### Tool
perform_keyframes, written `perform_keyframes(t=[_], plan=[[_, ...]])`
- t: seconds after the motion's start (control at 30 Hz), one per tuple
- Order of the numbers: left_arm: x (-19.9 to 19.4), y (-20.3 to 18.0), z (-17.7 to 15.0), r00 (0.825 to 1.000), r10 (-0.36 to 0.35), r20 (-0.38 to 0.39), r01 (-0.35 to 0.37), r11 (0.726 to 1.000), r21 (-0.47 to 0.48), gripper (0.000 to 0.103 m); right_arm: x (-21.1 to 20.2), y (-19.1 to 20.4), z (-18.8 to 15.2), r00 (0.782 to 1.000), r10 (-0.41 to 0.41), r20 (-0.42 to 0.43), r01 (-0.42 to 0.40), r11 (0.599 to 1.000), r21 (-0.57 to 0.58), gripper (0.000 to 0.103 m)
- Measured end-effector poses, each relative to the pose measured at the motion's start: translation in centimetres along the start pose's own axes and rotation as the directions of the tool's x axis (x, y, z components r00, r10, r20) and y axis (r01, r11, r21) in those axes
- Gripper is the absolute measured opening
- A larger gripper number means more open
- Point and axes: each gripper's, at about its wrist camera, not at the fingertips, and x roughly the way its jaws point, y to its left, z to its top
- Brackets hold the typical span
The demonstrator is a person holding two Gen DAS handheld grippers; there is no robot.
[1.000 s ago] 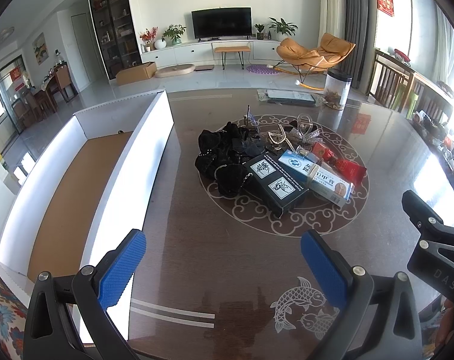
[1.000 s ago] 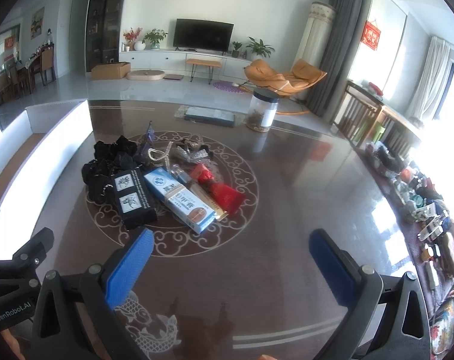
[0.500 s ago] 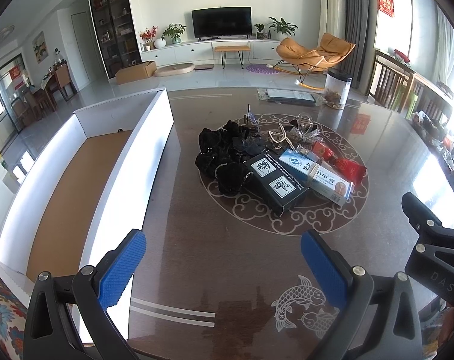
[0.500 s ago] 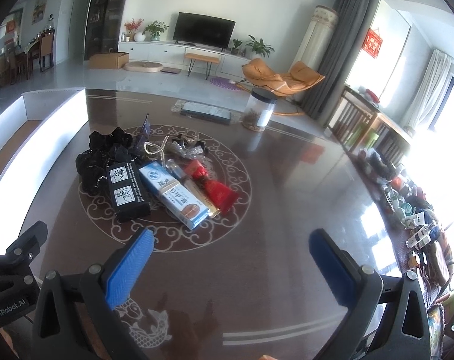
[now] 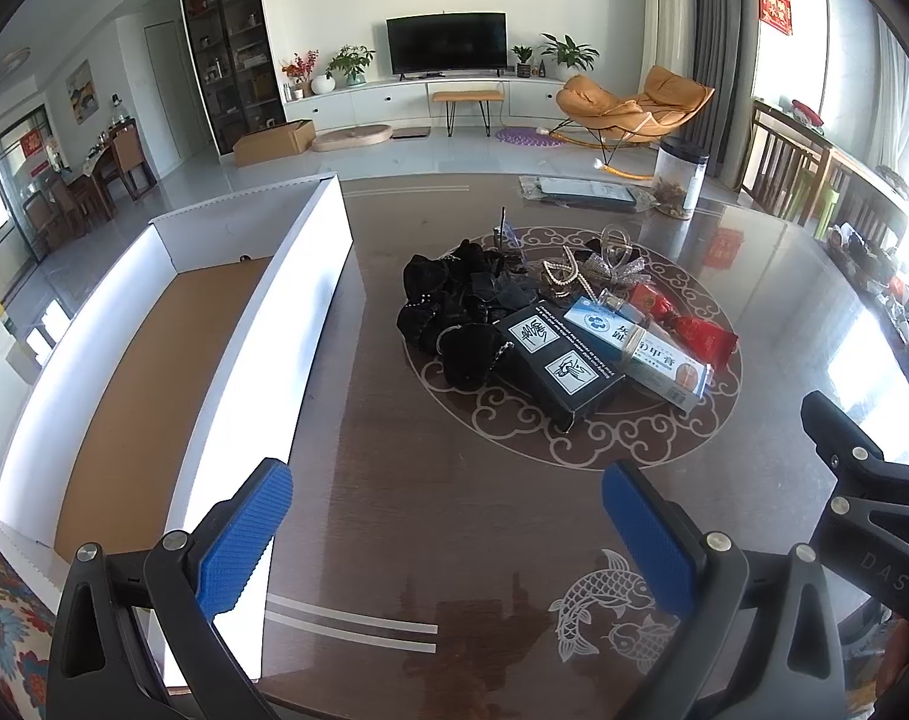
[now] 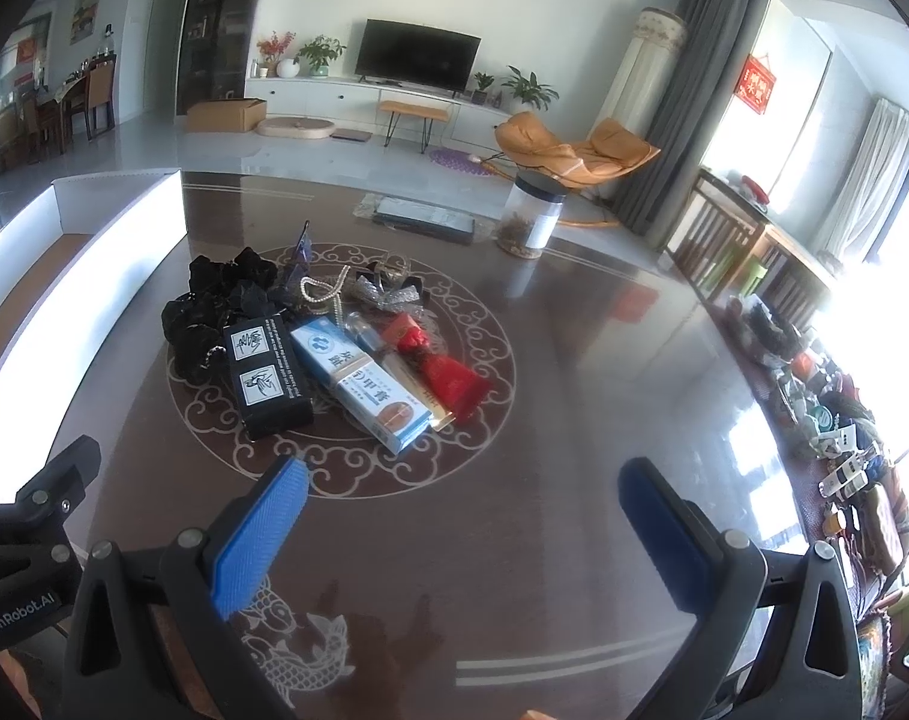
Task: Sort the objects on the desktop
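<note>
Nothing is sorted yet, as I judge it. My left gripper [image 5: 448,525] and right gripper [image 6: 463,531] hover spread wide, empty. Ahead of both, the pile, black box [image 6: 266,371] included, sits untouched; the white tray [image 5: 154,360] at left holds nothing.

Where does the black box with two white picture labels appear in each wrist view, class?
Left wrist view: the black box lies right of centre, at the pile's near edge.
Right wrist view: the black box lies left of centre, beside the blue-and-white box.
Shared landmark: the round scroll pattern on the table.
</note>
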Motion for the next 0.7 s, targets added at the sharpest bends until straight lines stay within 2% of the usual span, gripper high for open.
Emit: perform_keyframes(t=[0.4,0.7], plan=[[0.3,1.0,0.1,1.0,-0.006,0.005,0.006,1.0,-0.018,0.103,1.0,0.1,-0.4,0.999,0.031,-0.044,-0.031,0.999,0.01,0.103],[0.3,1.8,0.1,1.0,0.008,0.017,-0.008,1.0,-0.024,0.103,1.0,1.2,-0.7,0.997,0.057,-0.046,-0.057,0.998,0.009,0.103]])
